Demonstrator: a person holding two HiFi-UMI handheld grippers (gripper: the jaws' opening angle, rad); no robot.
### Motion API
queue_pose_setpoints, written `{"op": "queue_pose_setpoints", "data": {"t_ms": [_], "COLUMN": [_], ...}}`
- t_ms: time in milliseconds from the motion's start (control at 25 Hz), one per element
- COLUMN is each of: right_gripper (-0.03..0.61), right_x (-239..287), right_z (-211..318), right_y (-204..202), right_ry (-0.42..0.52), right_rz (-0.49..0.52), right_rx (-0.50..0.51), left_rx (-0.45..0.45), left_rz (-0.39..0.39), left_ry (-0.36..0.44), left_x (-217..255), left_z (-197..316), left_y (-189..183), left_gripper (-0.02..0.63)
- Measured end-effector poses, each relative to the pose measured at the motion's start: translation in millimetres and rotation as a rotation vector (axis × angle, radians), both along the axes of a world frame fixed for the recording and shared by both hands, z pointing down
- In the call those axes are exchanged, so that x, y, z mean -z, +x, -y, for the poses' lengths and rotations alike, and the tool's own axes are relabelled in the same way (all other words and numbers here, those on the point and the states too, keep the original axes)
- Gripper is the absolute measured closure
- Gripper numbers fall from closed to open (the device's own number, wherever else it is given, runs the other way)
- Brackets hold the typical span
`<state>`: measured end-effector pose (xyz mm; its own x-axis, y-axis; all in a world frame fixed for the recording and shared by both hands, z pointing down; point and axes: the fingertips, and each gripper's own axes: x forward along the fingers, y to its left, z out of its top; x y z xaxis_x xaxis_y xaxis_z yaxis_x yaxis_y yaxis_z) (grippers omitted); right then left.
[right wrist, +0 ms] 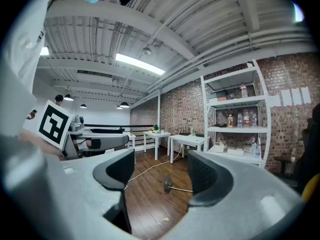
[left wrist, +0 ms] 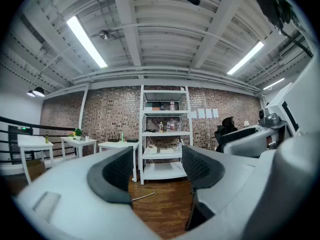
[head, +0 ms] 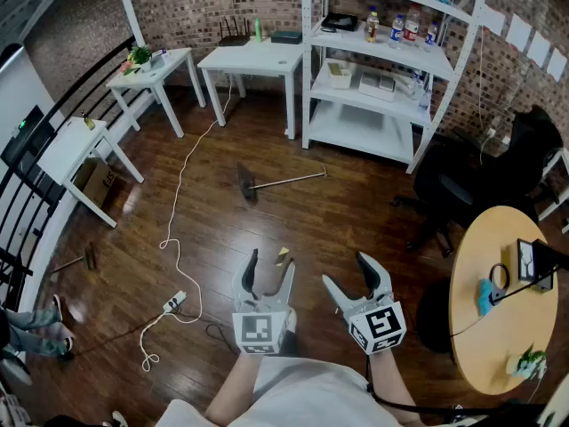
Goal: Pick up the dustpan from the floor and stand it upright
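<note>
The dustpan (head: 247, 185) lies flat on the wooden floor in front of the white shelving, its long thin handle (head: 289, 180) stretching to the right. In the right gripper view the dustpan (right wrist: 168, 184) shows far ahead between the jaws; in the left gripper view only its handle (left wrist: 143, 196) shows. My left gripper (head: 269, 272) and right gripper (head: 351, 278) hang side by side close to my body, well short of the dustpan. Both stand open with nothing between their fingers.
A white cable (head: 182, 194) runs across the floor to a power strip (head: 173, 303) at the left. White tables (head: 253, 59) and a shelf unit (head: 373, 87) line the brick wall. A black chair (head: 453, 185) and round wooden table (head: 498, 301) stand at the right. A yellow scrap (head: 283, 254) lies near the left gripper.
</note>
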<state>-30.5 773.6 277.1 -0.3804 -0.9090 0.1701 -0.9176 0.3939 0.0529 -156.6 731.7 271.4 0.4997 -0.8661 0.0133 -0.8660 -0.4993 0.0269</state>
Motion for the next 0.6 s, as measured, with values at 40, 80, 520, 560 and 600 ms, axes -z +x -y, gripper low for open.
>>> {"op": "queue_pose_setpoints", "data": {"t_ms": [40, 80, 520, 560, 600], "right_gripper": [0.259, 0.261, 0.261, 0.261, 0.261], "right_x": [-1, -1, -5, -12, -20], "right_z": [21, 42, 202, 215, 229], "right_y": [-3, -5, 13, 17, 22], "right_ry": [-0.009, -0.016, -0.064, -0.083, -0.106], "right_rz": [-0.002, -0.004, -0.047, -0.046, -0.045], "right_rx": [-0.004, -0.009, -0.048, -0.05, -0.052], "left_rx": [-0.004, -0.01, -0.04, -0.038, -0.033], "left_rz": [0.004, 0.008, 0.044, 0.048, 0.051], "left_ry": [0.004, 0.006, -0.073, -0.085, -0.099], "left_x": [1, 2, -27, -32, -38], "left_z": [20, 40, 203, 215, 229], "left_y": [-3, -6, -9, -6, -2], "left_gripper": [0.302, 0.302, 0.304, 0.303, 0.303]}}
